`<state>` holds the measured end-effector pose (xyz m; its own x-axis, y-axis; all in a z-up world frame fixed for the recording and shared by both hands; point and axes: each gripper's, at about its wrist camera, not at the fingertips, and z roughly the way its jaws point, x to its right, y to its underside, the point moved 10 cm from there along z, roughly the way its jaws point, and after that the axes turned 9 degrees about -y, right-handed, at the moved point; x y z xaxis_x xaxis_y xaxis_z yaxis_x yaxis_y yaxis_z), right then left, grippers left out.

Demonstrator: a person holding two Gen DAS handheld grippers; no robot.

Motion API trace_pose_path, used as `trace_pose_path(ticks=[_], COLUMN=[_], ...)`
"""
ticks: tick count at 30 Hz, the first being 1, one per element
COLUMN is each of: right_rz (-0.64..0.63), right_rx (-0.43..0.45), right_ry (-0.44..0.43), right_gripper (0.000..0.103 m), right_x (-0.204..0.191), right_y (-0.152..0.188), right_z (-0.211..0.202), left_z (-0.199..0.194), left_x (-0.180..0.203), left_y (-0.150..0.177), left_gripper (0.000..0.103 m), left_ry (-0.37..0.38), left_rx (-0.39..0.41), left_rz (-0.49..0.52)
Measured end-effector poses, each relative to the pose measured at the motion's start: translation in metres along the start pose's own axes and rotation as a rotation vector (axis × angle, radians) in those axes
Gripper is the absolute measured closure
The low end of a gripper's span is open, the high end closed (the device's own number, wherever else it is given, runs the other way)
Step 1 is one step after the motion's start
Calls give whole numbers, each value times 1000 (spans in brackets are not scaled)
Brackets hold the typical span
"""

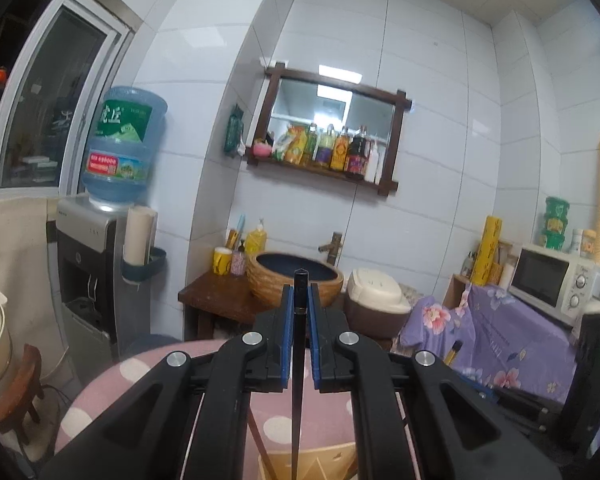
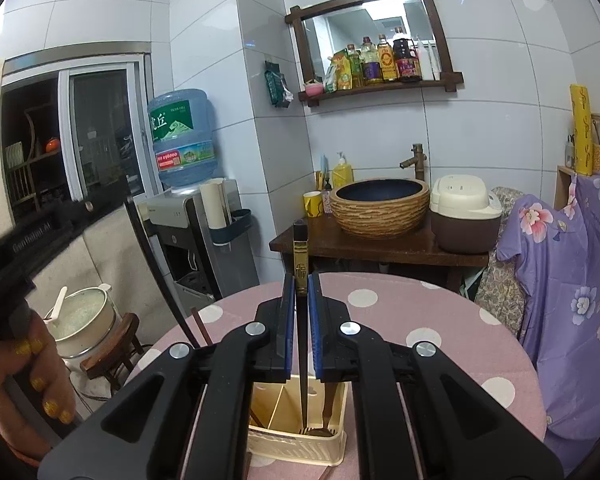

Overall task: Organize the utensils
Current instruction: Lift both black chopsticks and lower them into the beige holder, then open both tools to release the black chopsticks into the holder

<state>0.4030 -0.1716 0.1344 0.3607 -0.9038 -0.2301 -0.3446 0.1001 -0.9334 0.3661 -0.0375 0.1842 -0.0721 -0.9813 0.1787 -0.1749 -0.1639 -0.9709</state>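
In the left wrist view my left gripper (image 1: 300,289) is shut on a black chopstick (image 1: 298,380). The stick stands nearly upright between the blue pads (image 1: 287,320), its thin end pointing down over the pink dotted table (image 1: 140,372). My right gripper (image 2: 300,280) is shut on a second black chopstick (image 2: 301,380) with a gold band near its top. That stick's tip reaches down into the cream slotted utensil holder (image 2: 296,446) just below the jaws. The right wrist view also shows the left gripper (image 2: 118,200) at the far left with its chopstick (image 2: 160,276) slanting down towards the table.
A brown chopstick (image 2: 201,330) stands beside the holder, and a spoon bowl (image 2: 320,432) lies inside it. Behind the round table (image 2: 440,320) are a sink basin (image 2: 382,206), a rice cooker (image 2: 464,210) and a water dispenser (image 2: 196,232). A hand (image 2: 40,380) grips the left tool.
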Motion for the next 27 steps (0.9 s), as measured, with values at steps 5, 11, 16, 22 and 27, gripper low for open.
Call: trace_pose_path(ticks=[5,11,16,22,27], right_rz=[22,56,77,37,-29], right_rx=[-47,-85,-99,-73,-41], right_ry=[-5,-8,5,34,59], right_gripper=[95,95,95,91,38], right_x=[4,12,20,20,12], right_y=[24,46,58,66,78], right_z=[12,22,26,20,-2], left_z=[17,28,32,22,-2], left_x=[-5,-16,-19,-19,-23], left_y=[49,81,97,104,114], left_gripper=[95,95,95,49,18], left_ry=[-6,-16,-10,3,17], left_rx=[-95,-169,-207,-206,-206], left_rz=[1,-10,-16,-10,-5])
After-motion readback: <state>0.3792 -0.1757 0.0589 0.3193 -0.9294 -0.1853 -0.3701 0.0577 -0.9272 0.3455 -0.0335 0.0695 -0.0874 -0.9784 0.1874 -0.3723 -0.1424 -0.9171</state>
